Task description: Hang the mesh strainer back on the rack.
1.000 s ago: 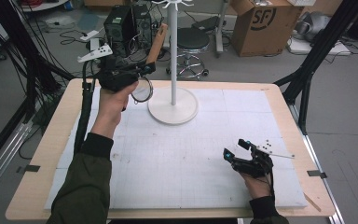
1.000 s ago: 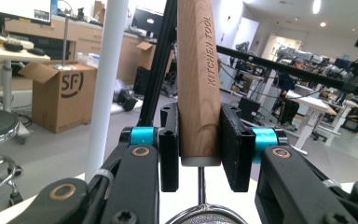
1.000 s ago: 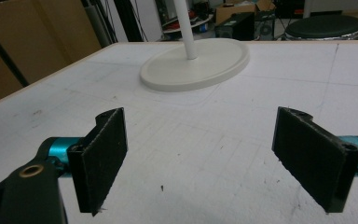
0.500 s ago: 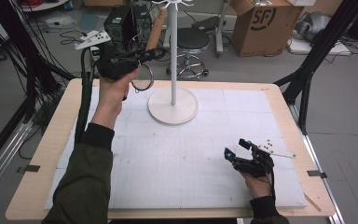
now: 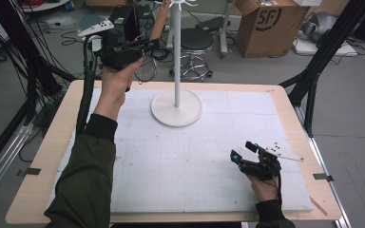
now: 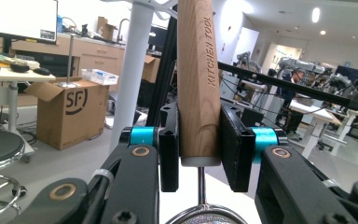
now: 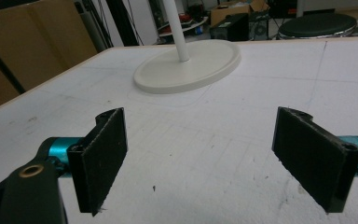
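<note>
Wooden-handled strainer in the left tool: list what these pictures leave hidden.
- Strainer mesh bowl: left gripper view, cut off by the bottom edge.
- Handle top: same view, cut off by the top edge.
- Stand hooks: high view, cropped at the top edge, too small to count.

white stand (image 5: 176,107) blocks mid-table; mat (image 5: 195,161) around right tool (image 5: 245,153) open

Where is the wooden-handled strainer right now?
The strainer is clamped by its wooden handle in the left hand-held gripper, raised at the table's far left, beside the white stand's pole.
</note>
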The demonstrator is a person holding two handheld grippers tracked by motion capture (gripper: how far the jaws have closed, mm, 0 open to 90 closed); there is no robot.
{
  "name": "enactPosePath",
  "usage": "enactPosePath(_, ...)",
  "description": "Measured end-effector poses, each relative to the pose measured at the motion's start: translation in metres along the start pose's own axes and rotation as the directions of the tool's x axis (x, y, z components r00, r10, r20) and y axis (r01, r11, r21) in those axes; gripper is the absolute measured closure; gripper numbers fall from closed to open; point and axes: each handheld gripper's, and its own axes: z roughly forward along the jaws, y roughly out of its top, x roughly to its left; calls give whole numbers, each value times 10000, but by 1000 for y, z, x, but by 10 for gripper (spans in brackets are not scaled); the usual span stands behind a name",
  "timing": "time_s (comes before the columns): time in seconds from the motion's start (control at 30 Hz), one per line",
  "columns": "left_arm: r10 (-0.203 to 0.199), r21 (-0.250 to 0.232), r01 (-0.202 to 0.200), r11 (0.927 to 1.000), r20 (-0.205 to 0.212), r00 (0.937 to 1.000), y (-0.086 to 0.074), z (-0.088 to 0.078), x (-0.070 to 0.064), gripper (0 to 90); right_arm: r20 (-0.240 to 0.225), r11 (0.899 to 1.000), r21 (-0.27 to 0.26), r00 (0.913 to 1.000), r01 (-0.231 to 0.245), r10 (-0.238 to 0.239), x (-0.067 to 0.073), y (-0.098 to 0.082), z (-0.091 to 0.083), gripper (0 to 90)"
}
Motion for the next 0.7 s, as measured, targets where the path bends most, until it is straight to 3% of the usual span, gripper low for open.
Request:
enactPosePath(0.17,-68,79,69,9999,-127,9999,-2,0,5,713,39,10000,-28,10000,-1,1,0,0,0,170)
enactPosePath(0.7,-474,66,473,9989,250,9986,-14,14,18,712,90,10000,17,9999,-90,90,-1,-1,0,170)
